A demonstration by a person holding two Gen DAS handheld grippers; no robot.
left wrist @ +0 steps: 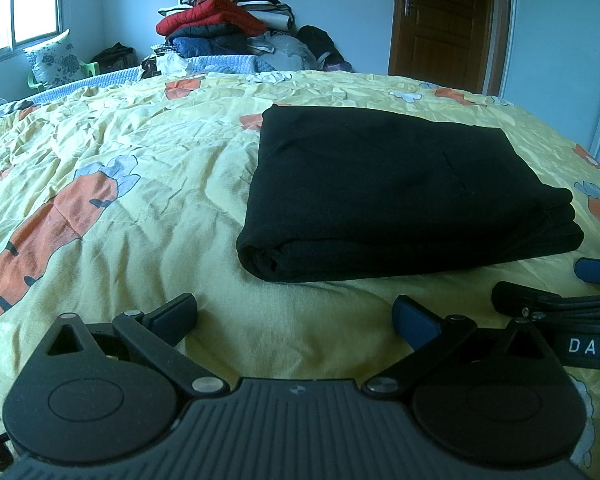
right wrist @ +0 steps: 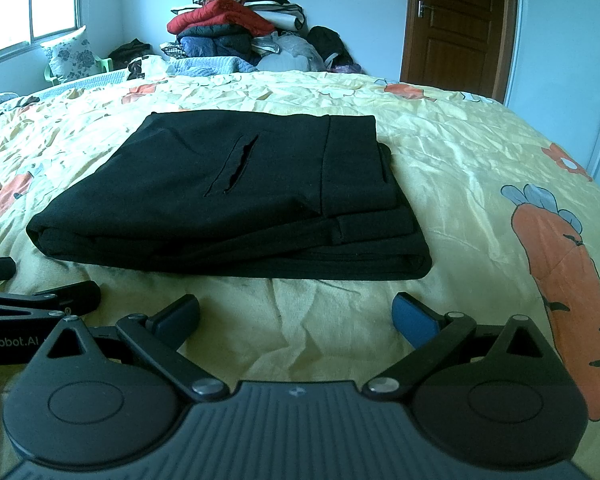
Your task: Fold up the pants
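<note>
The black pants [left wrist: 400, 188] lie folded into a thick rectangle on the yellow carrot-print bedspread [left wrist: 120, 152]. In the right wrist view the pants [right wrist: 228, 200] show a pocket slit and a waistband on top. My left gripper [left wrist: 296, 316] is open, a short way in front of the stack's near edge, with nothing between its fingers. My right gripper [right wrist: 296, 316] is also open and empty, just short of the stack's near edge. Each gripper appears at the side of the other's view: the right one [left wrist: 560, 292] and the left one [right wrist: 40, 284].
A tall heap of clothes and bedding [left wrist: 224, 20] stands against the far wall beyond the bed. A brown wooden door [left wrist: 444, 20] is at the back right, and a floral cushion on a green chair [left wrist: 56, 60] sits under the window. Bare bedspread [right wrist: 480, 168] stretches around the stack.
</note>
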